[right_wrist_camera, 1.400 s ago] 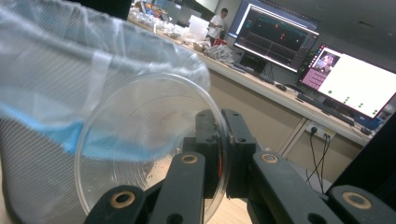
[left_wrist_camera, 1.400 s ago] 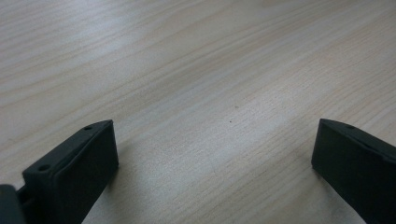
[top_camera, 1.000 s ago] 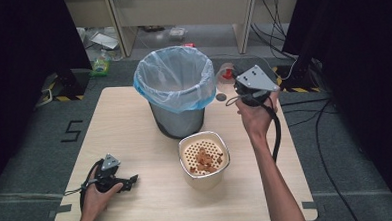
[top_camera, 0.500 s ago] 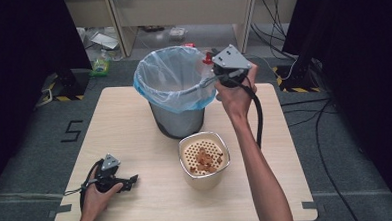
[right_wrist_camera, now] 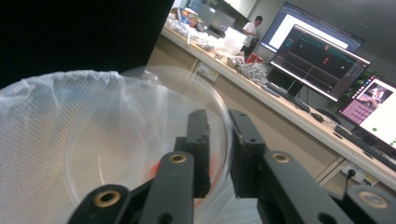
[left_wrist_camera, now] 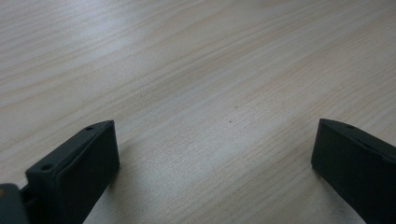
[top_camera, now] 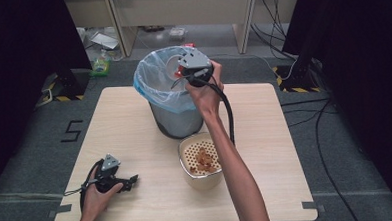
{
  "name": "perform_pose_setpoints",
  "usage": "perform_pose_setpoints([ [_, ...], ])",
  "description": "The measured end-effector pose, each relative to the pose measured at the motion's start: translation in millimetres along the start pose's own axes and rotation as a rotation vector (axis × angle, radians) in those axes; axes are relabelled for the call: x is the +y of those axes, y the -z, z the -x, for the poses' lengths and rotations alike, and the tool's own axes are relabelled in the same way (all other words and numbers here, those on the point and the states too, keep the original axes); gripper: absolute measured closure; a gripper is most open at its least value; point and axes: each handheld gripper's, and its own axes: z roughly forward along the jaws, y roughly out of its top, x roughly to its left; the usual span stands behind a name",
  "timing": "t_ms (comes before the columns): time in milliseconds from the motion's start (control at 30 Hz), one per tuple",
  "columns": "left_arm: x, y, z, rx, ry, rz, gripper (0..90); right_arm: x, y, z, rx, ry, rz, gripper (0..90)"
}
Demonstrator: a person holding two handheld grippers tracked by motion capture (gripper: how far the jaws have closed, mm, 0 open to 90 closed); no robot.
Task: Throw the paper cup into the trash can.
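Observation:
A clear plastic bowl with an orange-red smear hangs tilted over the mouth of the grey bin, which has a pale blue bag liner. My right gripper is above the bin's right rim. The bowl's rim is between its jaws, which have just been opening, and a narrow gap shows beside the rim. My left gripper rests on the wooden table at the front left. It stands open, with bare wood between the jaws.
A white perforated basket with brown food scraps stands in front of the bin, beside my right forearm. Cables trail over the floor at the right. The right gripper view looks out on a long desk with monitors.
My right hand has carried the clear bowl leftwards, from beside the bin's right side to over its opening. The left hand and gripper have stayed put.

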Motion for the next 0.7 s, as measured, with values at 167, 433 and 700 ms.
perform_pose_setpoints([
  [167, -0.1, 0.0, 0.1, 0.0, 0.003, 0.001, 0.1, 2.3, -3.6, 0.5, -0.005, -0.007, -0.005, 70.5],
  [433, -0.1, 0.0, 0.2, 0.001, 0.004, 0.001, 0.1, -1.4, 26.7, 25.7, -0.034, -0.029, -0.016, 60.6],
  [700, -0.1, 0.0, 0.1, 0.0, 0.005, 0.0, 0.0, -22.6, 61.2, 55.1, -0.07, -0.096, -0.061, 51.9],
])
